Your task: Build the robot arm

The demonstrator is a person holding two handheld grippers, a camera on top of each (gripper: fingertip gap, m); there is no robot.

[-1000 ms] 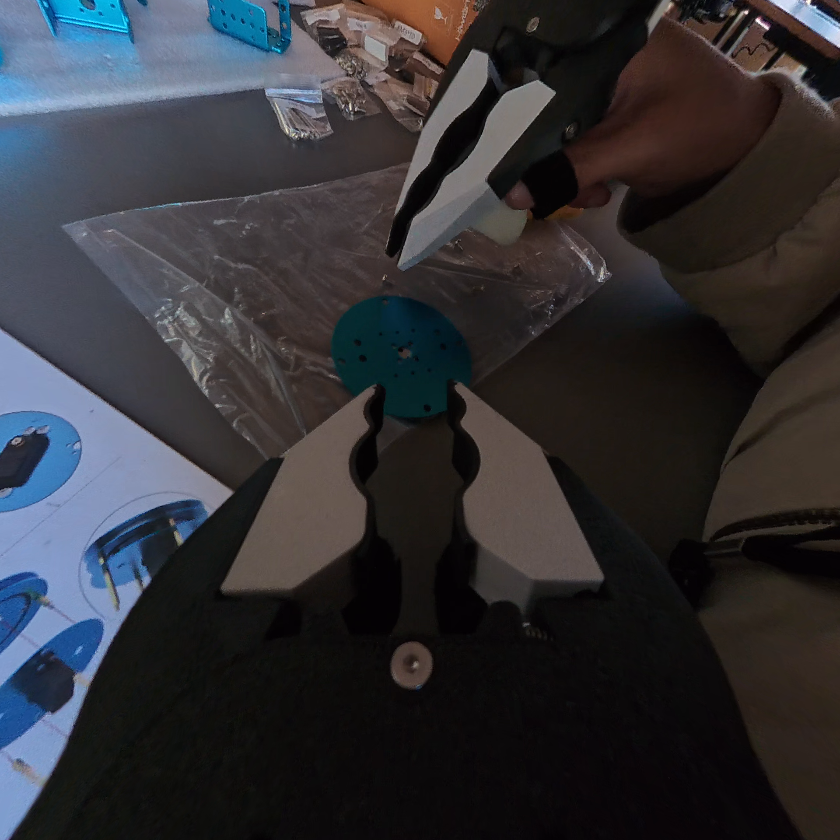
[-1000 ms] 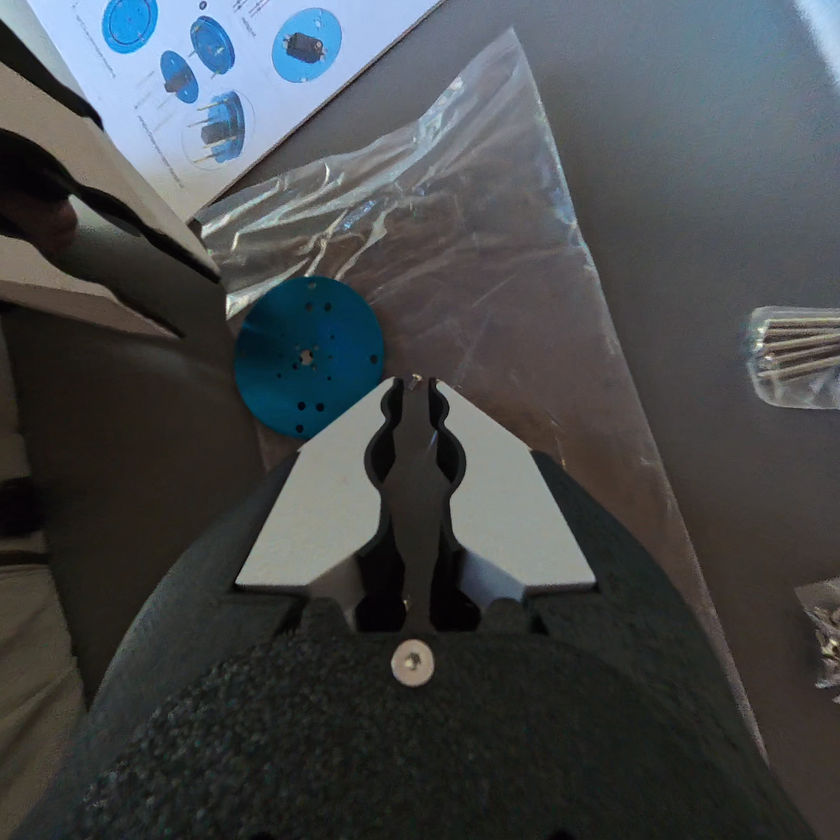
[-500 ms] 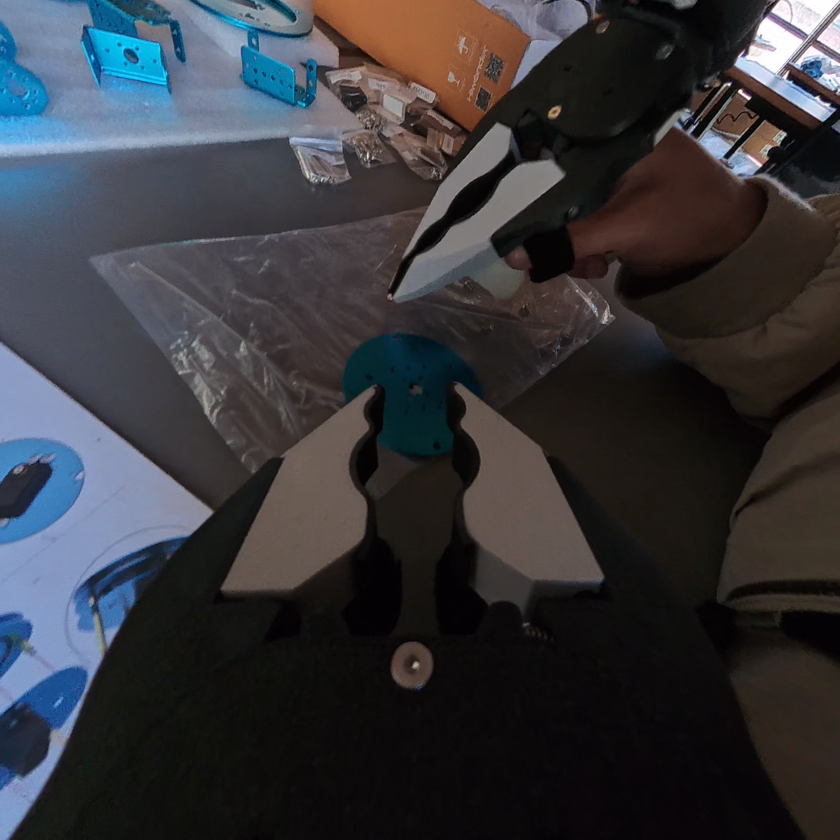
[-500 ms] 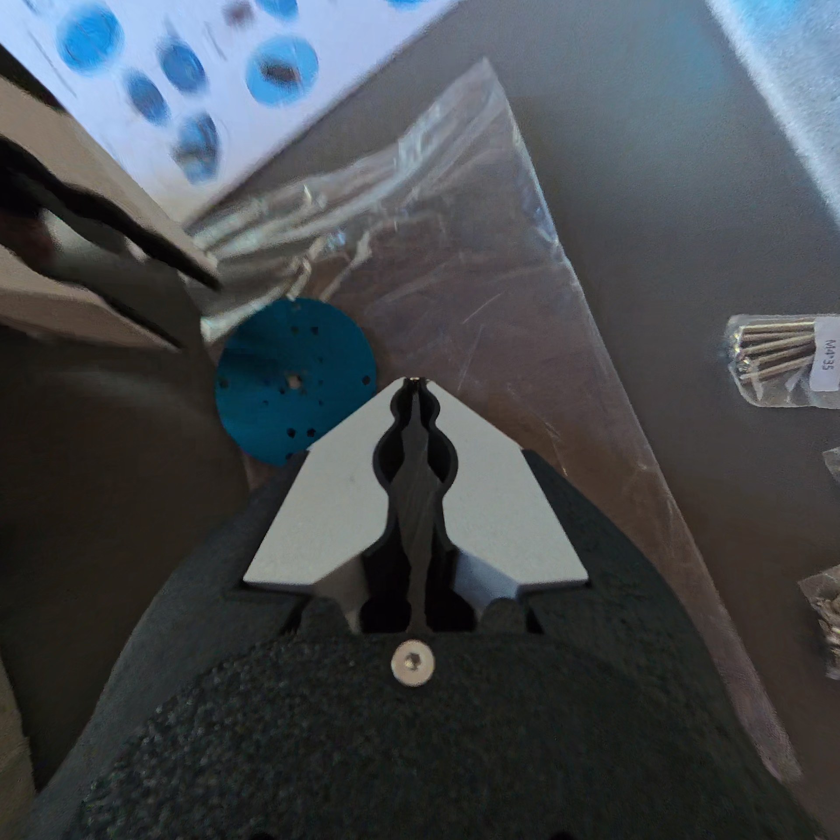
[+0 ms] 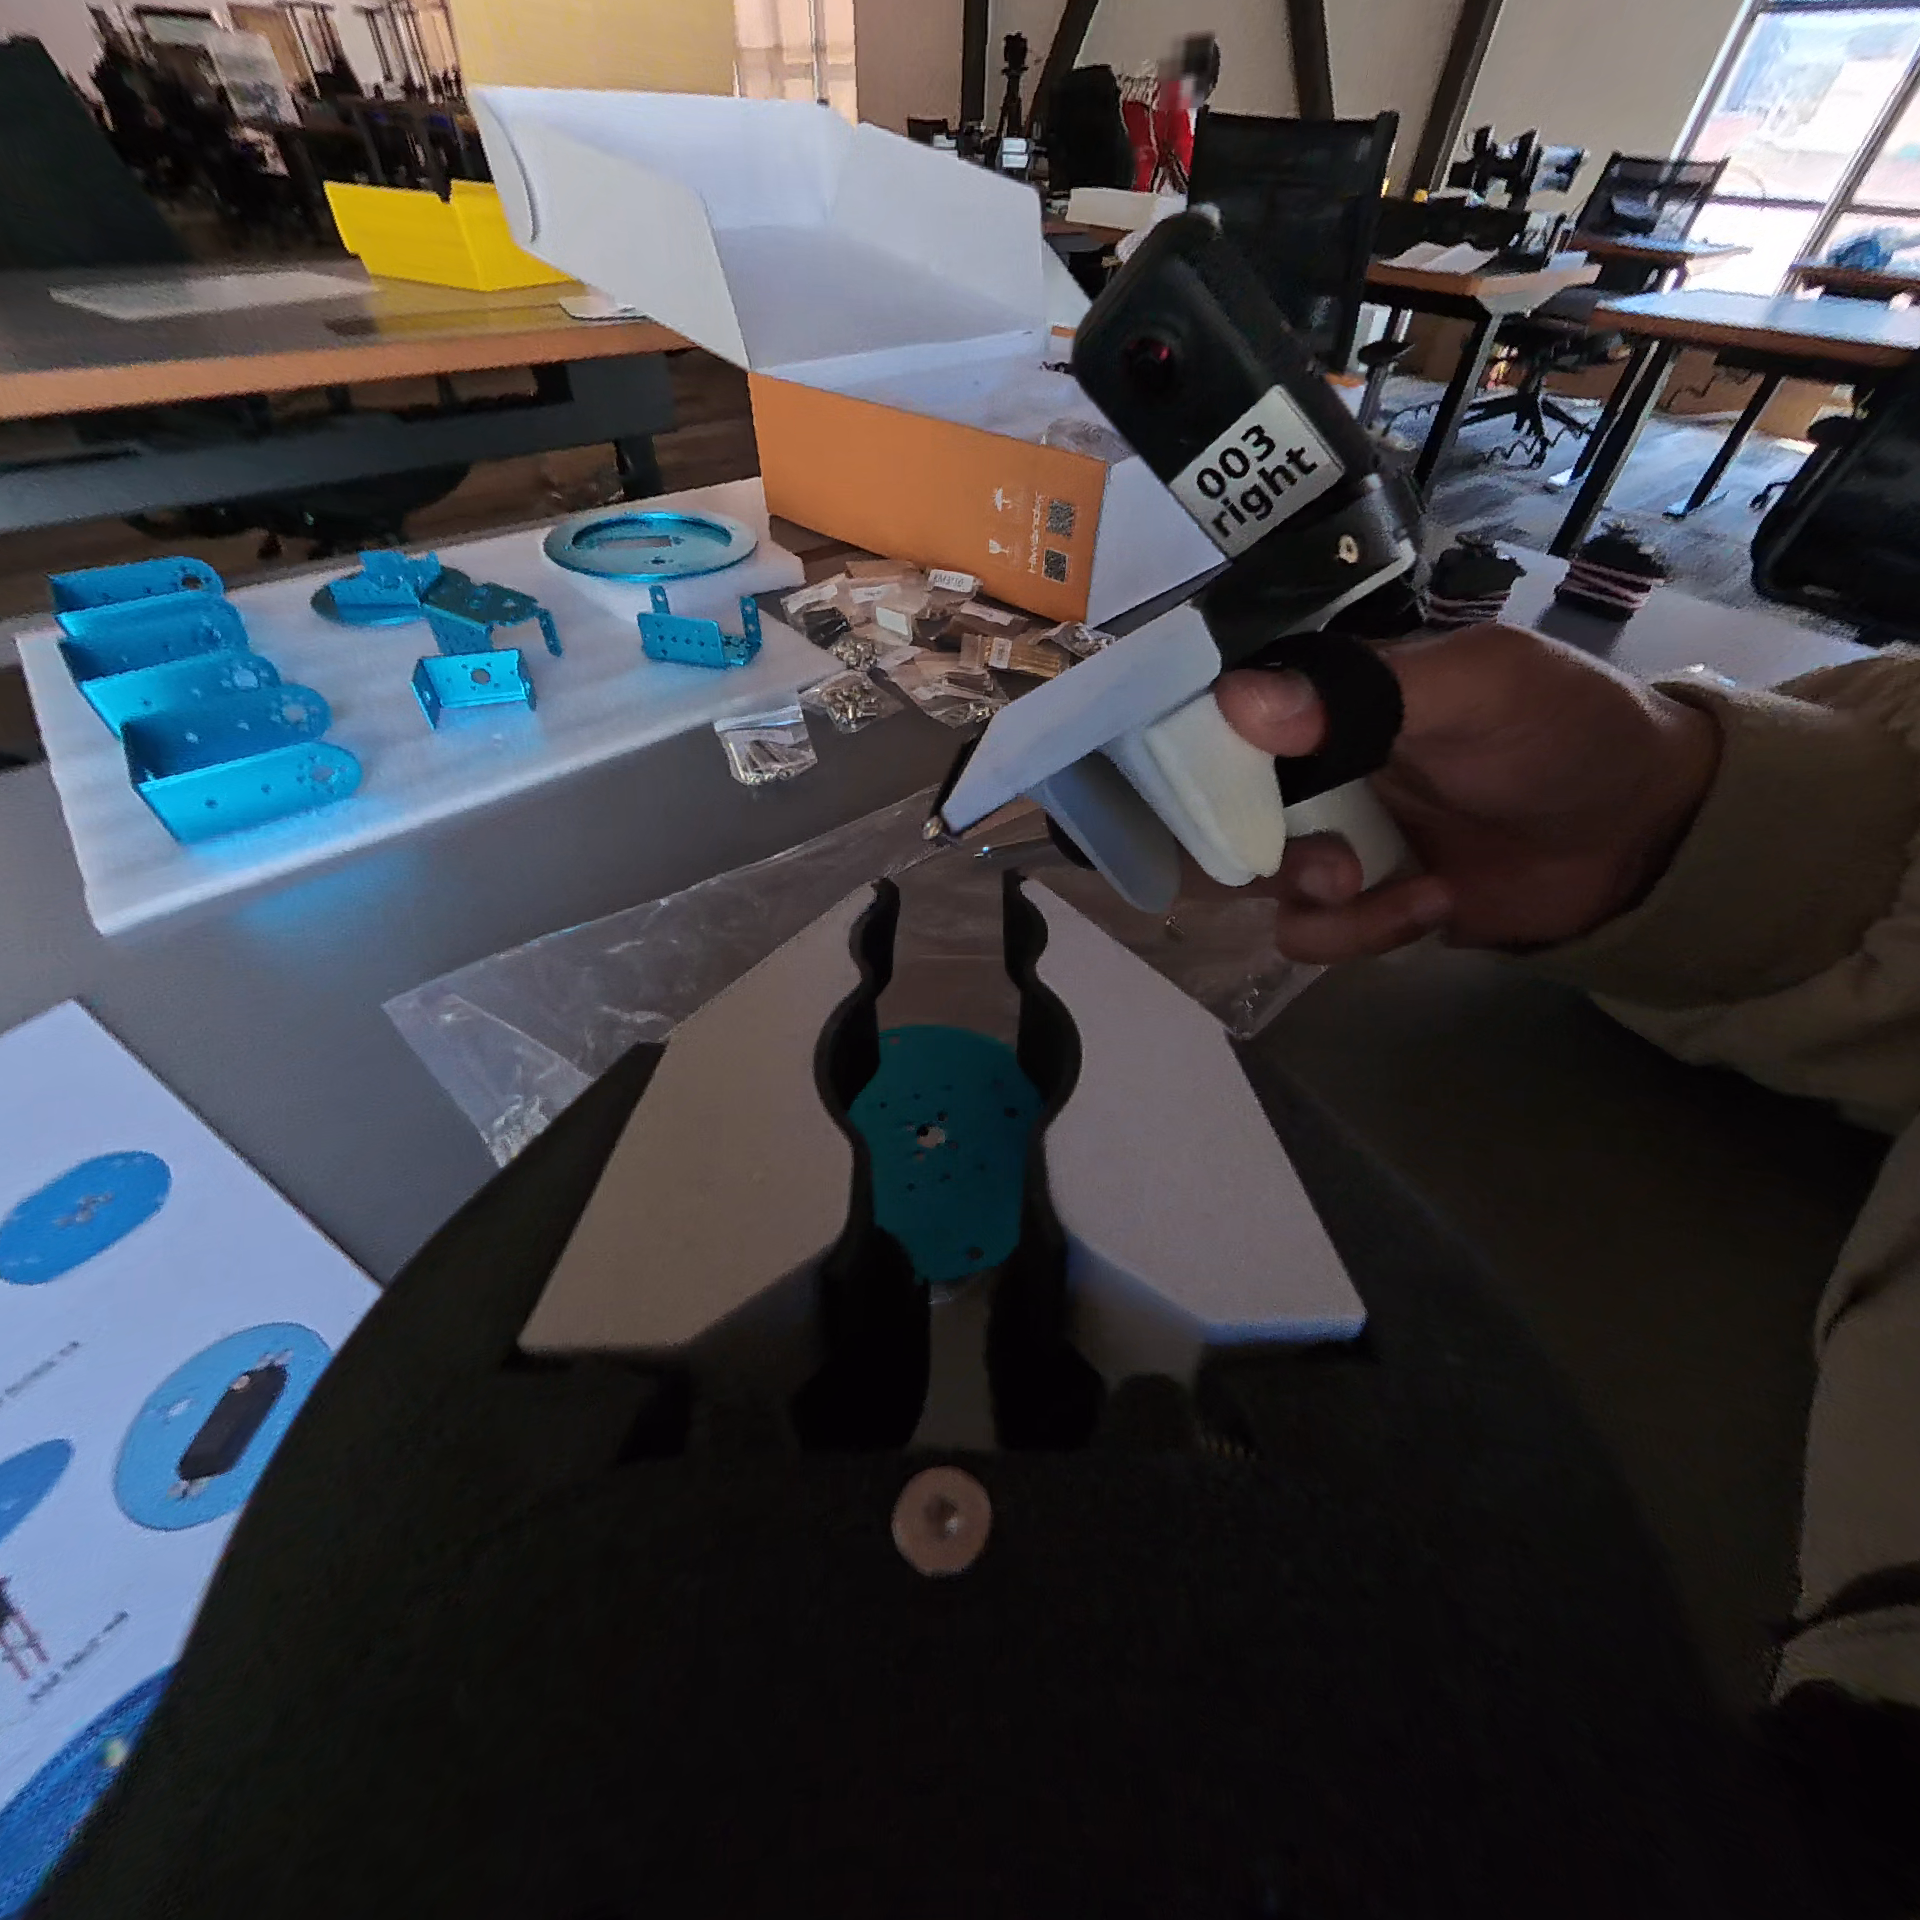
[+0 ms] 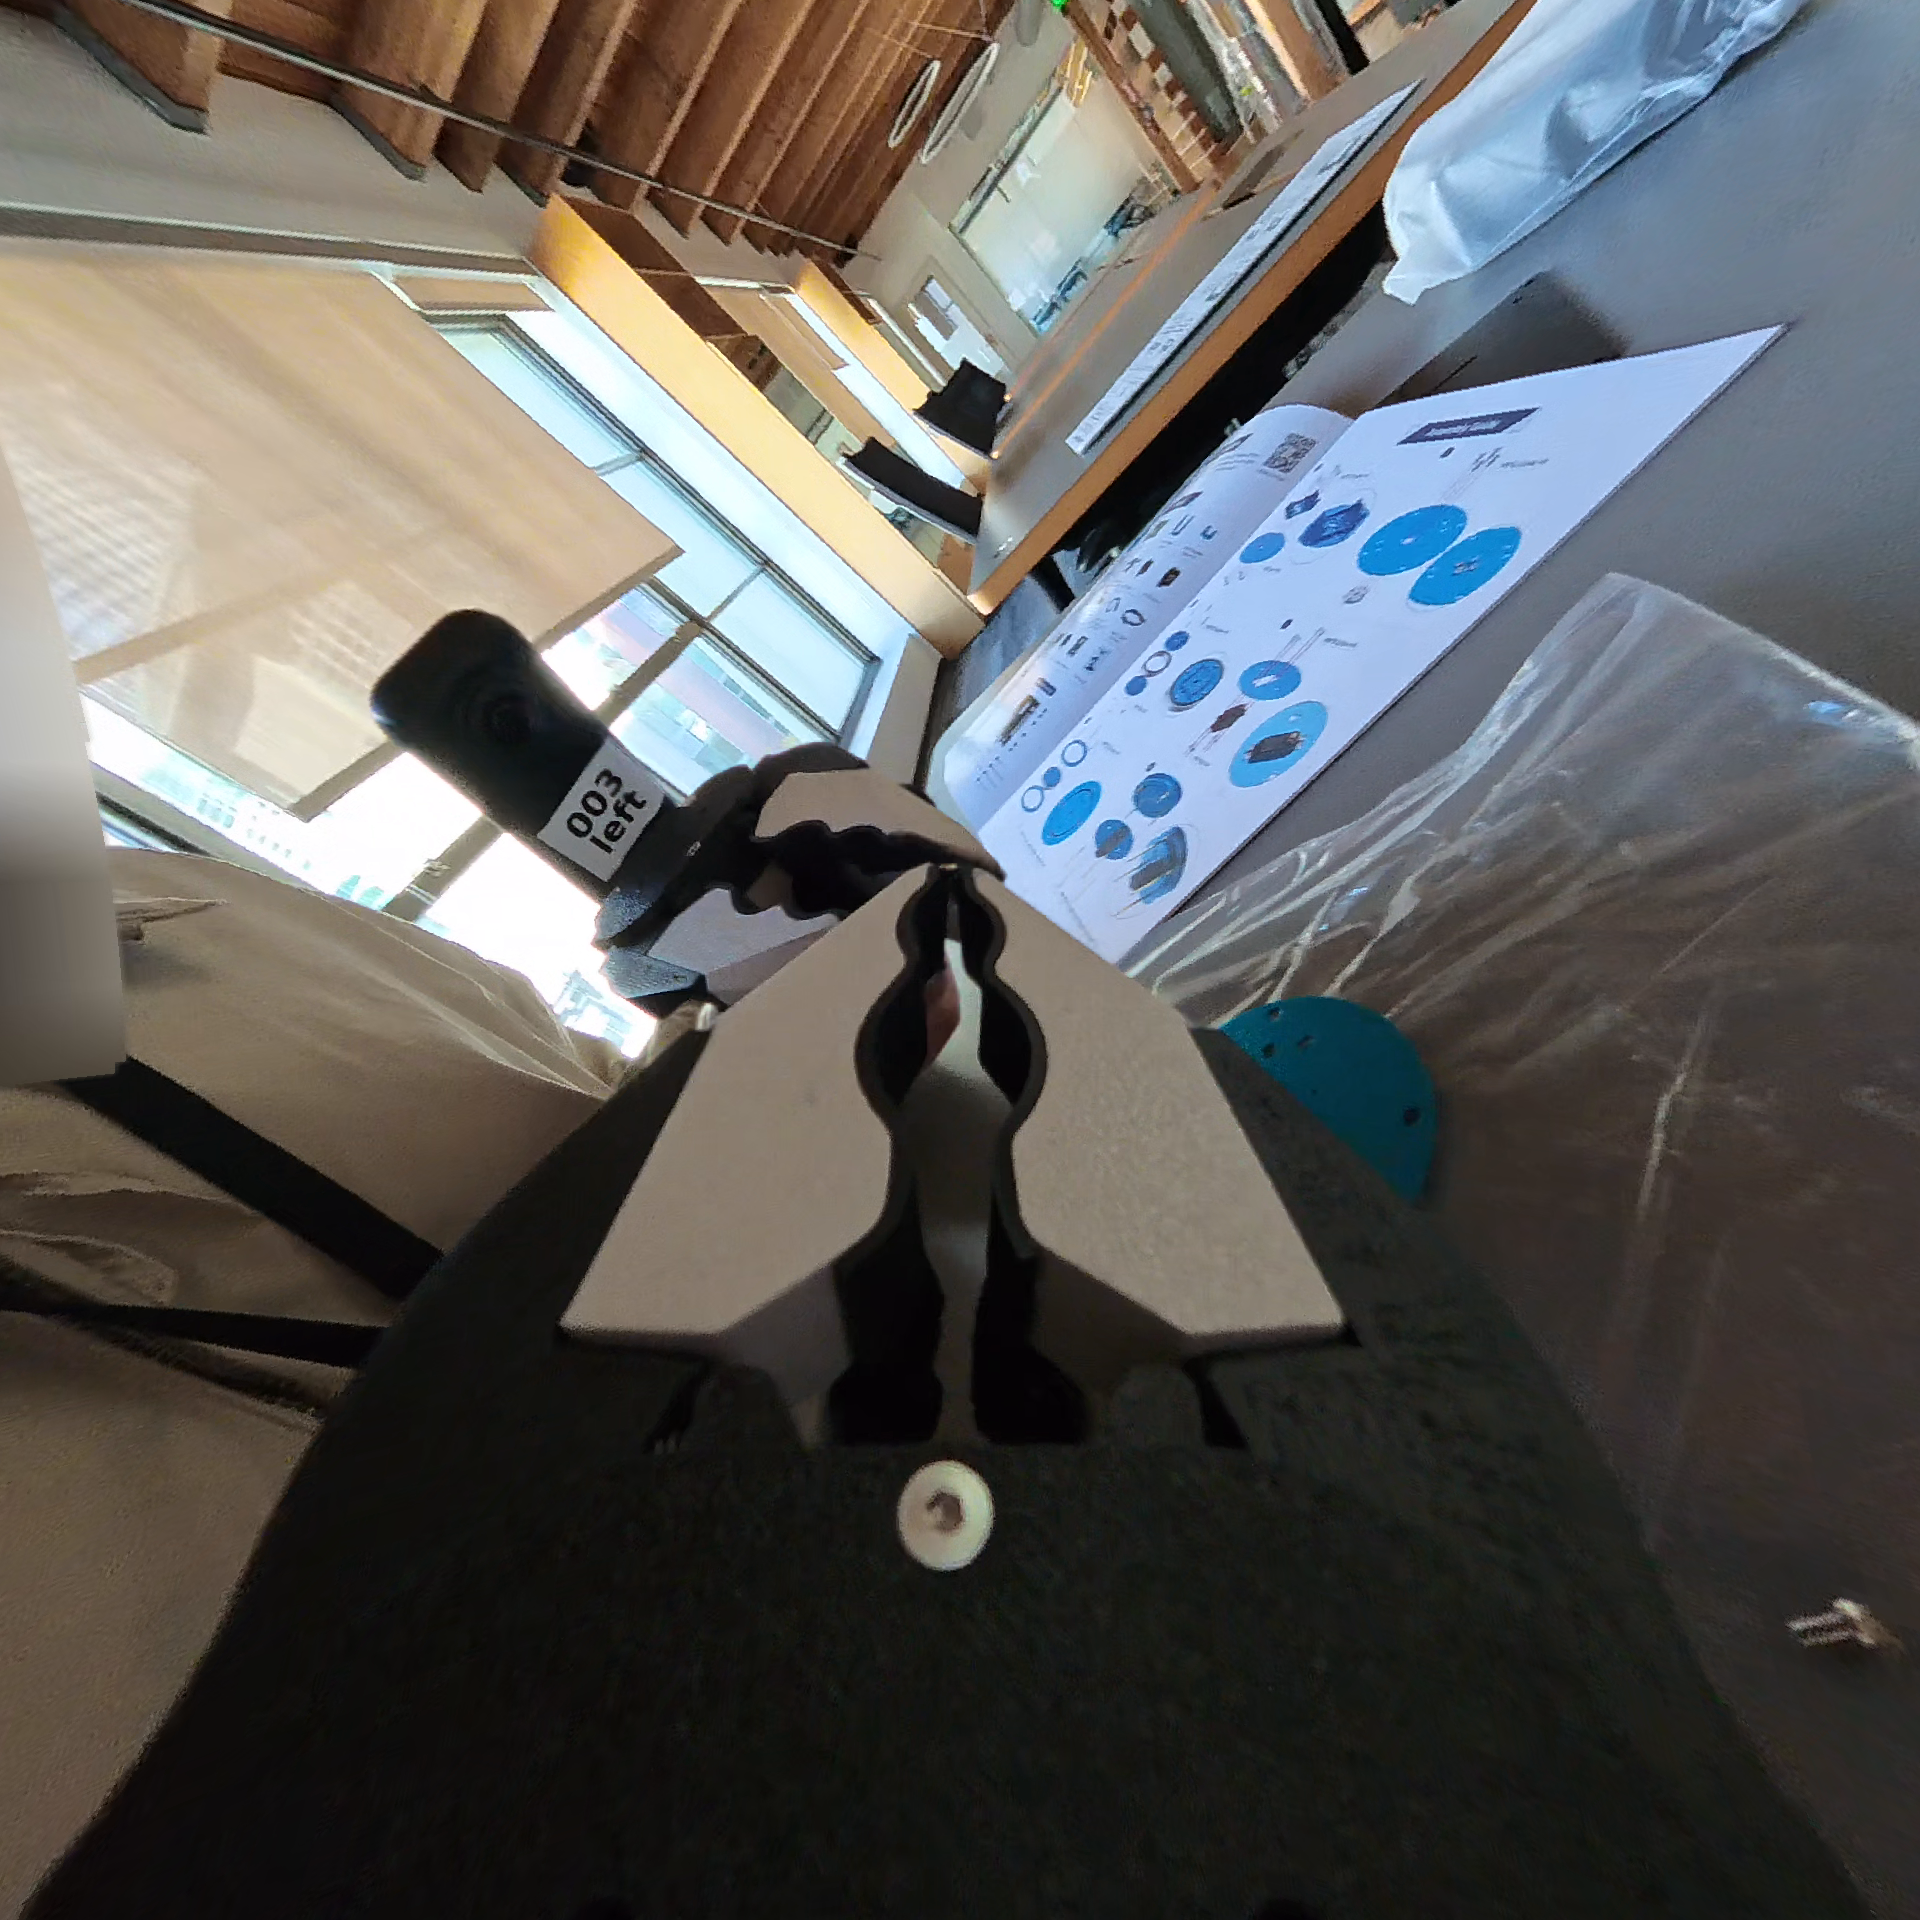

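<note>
Left gripper [image 5: 943, 894]: fingers spread, over teal disc [image 5: 943, 1148] at frame centre, disc on counter [image 5: 312, 997].
Right gripper [image 6: 943, 881]: fingers pinched on tiny screw [image 5: 932, 828], raised clear of plastic bag [image 6: 1558, 935].

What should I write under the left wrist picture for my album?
Open left gripper above a blue disc; right gripper pinches a tiny screw.

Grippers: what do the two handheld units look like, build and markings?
Both match: black textured bodies, pale grey wedge fingers with wavy black inner pads, a silver screw at the centre. The right tongs have a white pistol grip, black finger strap and white sticker. The left tongs carry a black camera. Beige sleeve.
</note>
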